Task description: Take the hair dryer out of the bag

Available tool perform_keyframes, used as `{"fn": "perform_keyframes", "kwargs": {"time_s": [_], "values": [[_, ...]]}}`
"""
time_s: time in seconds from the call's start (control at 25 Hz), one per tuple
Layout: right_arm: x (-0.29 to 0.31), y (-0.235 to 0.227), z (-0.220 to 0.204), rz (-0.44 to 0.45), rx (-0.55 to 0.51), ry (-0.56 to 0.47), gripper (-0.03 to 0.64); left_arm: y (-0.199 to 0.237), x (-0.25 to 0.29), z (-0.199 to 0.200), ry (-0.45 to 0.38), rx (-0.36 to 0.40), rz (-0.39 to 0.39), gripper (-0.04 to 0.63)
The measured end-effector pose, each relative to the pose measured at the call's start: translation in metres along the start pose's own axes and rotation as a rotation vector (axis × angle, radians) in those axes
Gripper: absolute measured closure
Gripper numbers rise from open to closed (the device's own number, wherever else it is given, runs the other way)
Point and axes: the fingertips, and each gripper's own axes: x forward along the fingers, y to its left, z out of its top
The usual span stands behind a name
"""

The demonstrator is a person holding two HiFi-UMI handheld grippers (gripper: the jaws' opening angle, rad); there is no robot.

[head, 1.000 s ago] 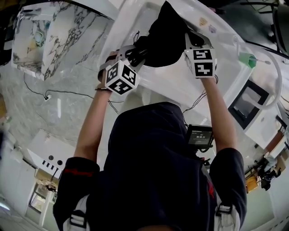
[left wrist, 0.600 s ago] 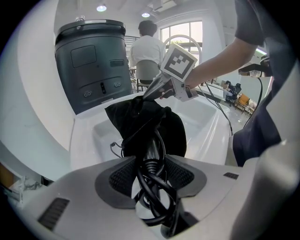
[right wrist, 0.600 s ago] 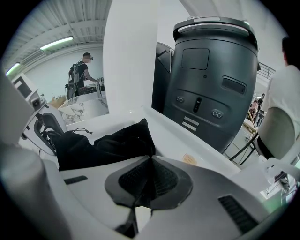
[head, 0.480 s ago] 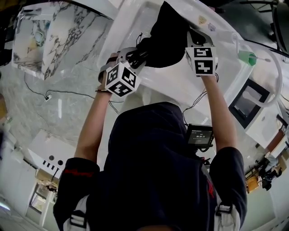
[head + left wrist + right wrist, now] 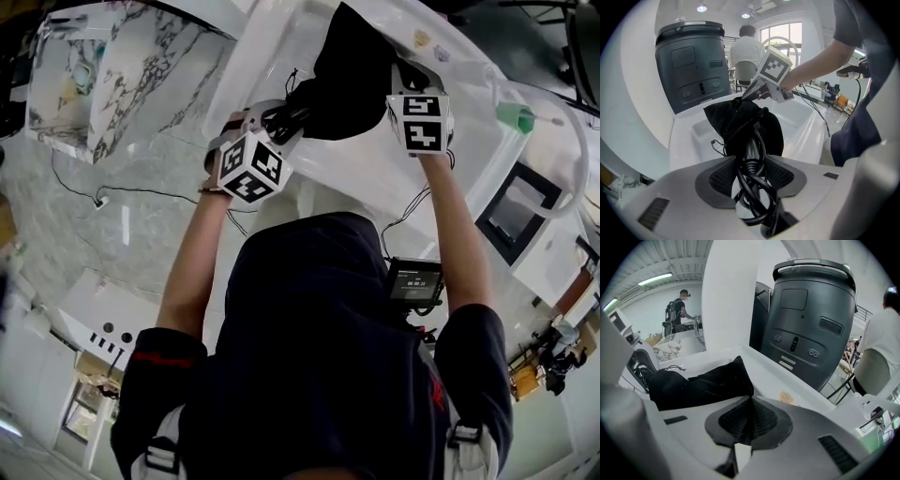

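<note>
Most of the hair dryer [image 5: 749, 151] is hidden inside the black bag [image 5: 736, 119]. Only its ribbed tail end and a bundle of looped cord [image 5: 752, 201] stick out of the bag's mouth. The left gripper [image 5: 750, 176] is clamped round that tail and the cord loops right at the mouth, its jaws held part-way apart by the bundle. At the bag's opposite, closed end, the right gripper [image 5: 749, 414] has its jaws pressed together on a thin corner of the fabric. The bag lies slack on a white moulded surface [image 5: 773, 375], with a drawstring [image 5: 715, 143] trailing beside its mouth. Beyond the bag stands a dark grey drum-shaped machine [image 5: 806, 315].

The step in hand looks like the draw itself, with nearly all of it left to do. To do it well, the right gripper should anchor the corner low to the surface. The left should then pull straight away from it along the bag's length, so the body slides through the mouth instead of bunching the cloth. A slow pull seems wise, because the hold is largely on cord, which may slip or strain at the joint. The wide head may also catch in a drawn mouth, and then a fresh hold further up the handle would likely serve better.
</note>
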Motion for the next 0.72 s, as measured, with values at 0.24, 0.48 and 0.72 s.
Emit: {"fn": "perform_keyframes", "kwargs": {"time_s": [0.24,0.48,0.72], "values": [[0.001,-0.005,-0.006,-0.026,0.003,0.015,0.578,-0.005,0.0,0.0,-0.004,0.015,-0.012,0.396],[0.002,-0.012,-0.012,-0.059,0.008,0.032,0.578,-0.007,-0.001,0.002,-0.017,0.018,-0.022,0.396],[0.004,-0.013,-0.015,-0.079,0.005,0.044,0.578,-0.011,-0.002,-0.001,-0.019,0.004,-0.032,0.397]]}}
